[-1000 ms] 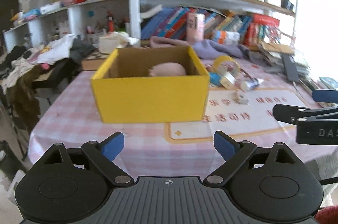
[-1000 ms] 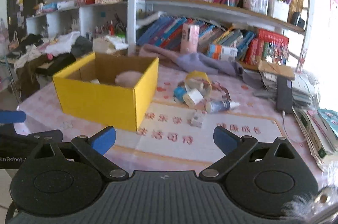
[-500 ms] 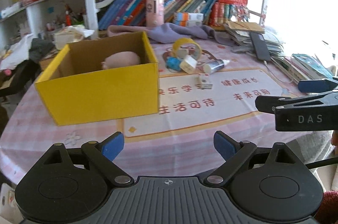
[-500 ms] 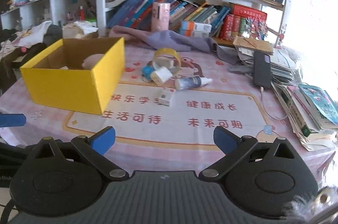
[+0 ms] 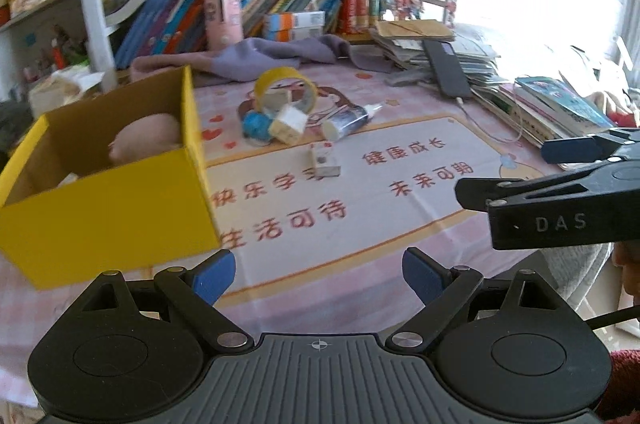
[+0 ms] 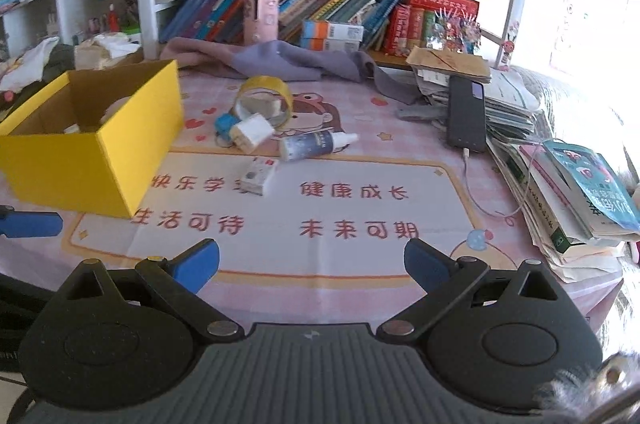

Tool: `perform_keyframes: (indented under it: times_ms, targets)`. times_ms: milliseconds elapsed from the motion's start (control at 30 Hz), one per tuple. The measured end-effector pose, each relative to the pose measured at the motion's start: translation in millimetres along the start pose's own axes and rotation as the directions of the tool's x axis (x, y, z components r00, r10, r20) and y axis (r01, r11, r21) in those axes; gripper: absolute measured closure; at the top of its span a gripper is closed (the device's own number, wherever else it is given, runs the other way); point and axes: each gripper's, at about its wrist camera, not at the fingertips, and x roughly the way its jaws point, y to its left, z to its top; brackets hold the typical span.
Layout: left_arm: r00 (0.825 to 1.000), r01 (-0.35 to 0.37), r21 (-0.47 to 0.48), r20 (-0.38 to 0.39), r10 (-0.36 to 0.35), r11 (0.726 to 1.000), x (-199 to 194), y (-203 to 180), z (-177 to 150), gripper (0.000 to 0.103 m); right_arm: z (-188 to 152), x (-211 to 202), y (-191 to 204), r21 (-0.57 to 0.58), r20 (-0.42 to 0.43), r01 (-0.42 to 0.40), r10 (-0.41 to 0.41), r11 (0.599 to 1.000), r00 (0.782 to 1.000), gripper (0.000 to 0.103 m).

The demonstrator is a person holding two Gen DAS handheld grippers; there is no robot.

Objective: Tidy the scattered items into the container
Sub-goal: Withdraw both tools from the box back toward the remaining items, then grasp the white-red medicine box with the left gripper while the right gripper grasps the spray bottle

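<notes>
A yellow cardboard box (image 5: 108, 200) (image 6: 132, 160) stands on the table at the left, with a pink soft item (image 5: 144, 140) inside. To its right lie a yellow tape roll (image 6: 264, 98), a blue object (image 6: 225, 125), a white cube (image 6: 253, 131), a small bottle (image 6: 312, 144) and a small white box (image 6: 260, 176). My left gripper (image 5: 318, 274) is open and empty, near the box's front corner. My right gripper (image 6: 312, 262) is open and empty, above the table's front edge; its side shows in the left wrist view (image 5: 560, 200).
A purple cloth (image 6: 288, 62) lies behind the items. A black phone (image 6: 466, 112) rests on stacked papers and books (image 6: 568, 184) at the right. Bookshelves (image 6: 320, 0) stand behind the table. A printed mat (image 6: 320, 208) covers the table's middle.
Both grippers have shifted right and closer to the table; the box has slid towards the left of both views and the scattered items are nearer the centre. Both stay open.
</notes>
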Motion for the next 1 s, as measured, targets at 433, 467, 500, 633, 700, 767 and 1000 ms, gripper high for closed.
perform_keyframes:
  times_ms: [433,467,500,633,700,767,1000]
  targets:
    - [0.999,0.029,-0.028,-0.041,-0.030,0.999,69.0,-10.1,38.8,0.016,31.7,57.8,-37.1,-0.007,-0.045,-0.043,0.043,0.999,0.998,0.012]
    - [0.998,0.029,-0.033,-0.047,-0.030,0.999,75.8,-11.1,43.0,0.017,35.6,63.6,-40.8,-0.009,-0.049,-0.049,0.048,0.999,0.998,0.013]
    - [0.998,0.028,-0.039,-0.053,-0.030,0.999,82.1,-11.9,47.2,0.018,40.2,70.6,-45.1,-0.011,-0.054,-0.056,0.056,0.998,0.997,0.015]
    - [0.997,0.006,-0.064,-0.078,-0.011,0.998,103.3,-15.2,61.4,0.024,57.2,98.1,-59.5,-0.024,-0.076,-0.092,0.090,0.995,0.993,0.023]
    - [0.996,-0.010,-0.079,-0.090,0.003,0.997,112.7,-16.9,68.2,0.027,64.6,110.5,-66.0,-0.030,-0.088,-0.120,0.117,0.992,0.989,0.026]
    - [0.995,-0.031,-0.090,-0.102,0.022,0.995,121.9,-18.6,73.9,0.029,71.6,123.6,-71.4,-0.039,-0.102,-0.153,0.148,0.988,0.984,0.031]
    - [0.985,-0.113,-0.100,-0.139,0.098,0.989,159.1,-17.5,94.9,0.044,93.6,177.2,-82.7,-0.006,-0.183,-0.294,0.288,0.956,0.940,0.050]
